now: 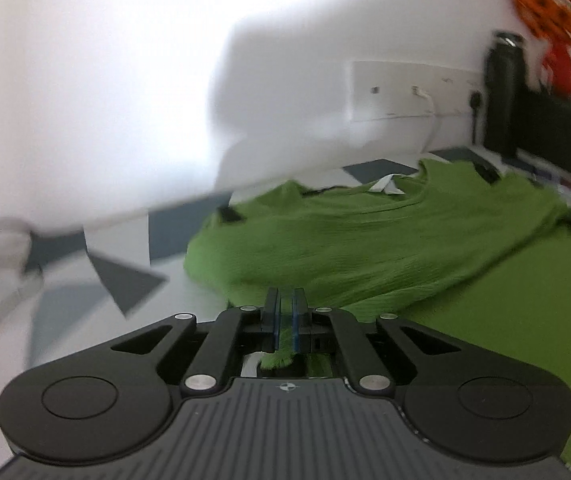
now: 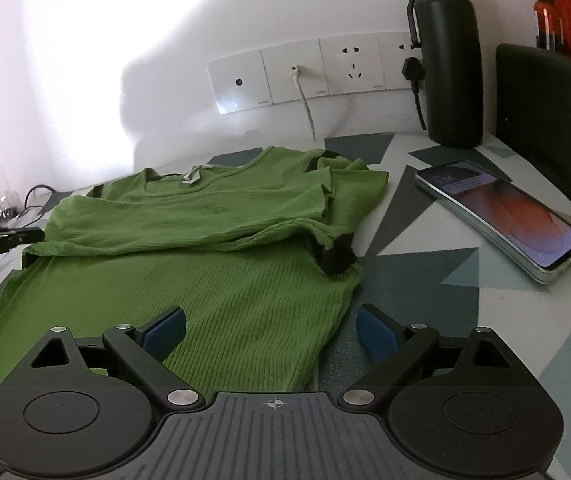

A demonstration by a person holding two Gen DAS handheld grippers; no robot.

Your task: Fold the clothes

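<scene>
Green shirt (image 2: 221, 240) lies on the patterned table (image 2: 425, 280), part folded, collar toward the wall sockets (image 2: 313, 74).

Left wrist view only: left gripper (image 1: 284, 316) pinched tight on a shirt edge; picture blurred.

Right wrist view only: right gripper (image 2: 271, 332) spread wide, holding nothing, low over the shirt's near hem; phone (image 2: 501, 220) right of the shirt, black bottle (image 2: 449, 56) beyond it.

My green ribbed shirt (image 2: 221, 280) lies on the table, its top part folded down over the body, neckline and white label facing up, black-trimmed sleeve at the right edge. A bit of its fabric (image 1: 285, 344) is pinched between my left fingers.
</scene>
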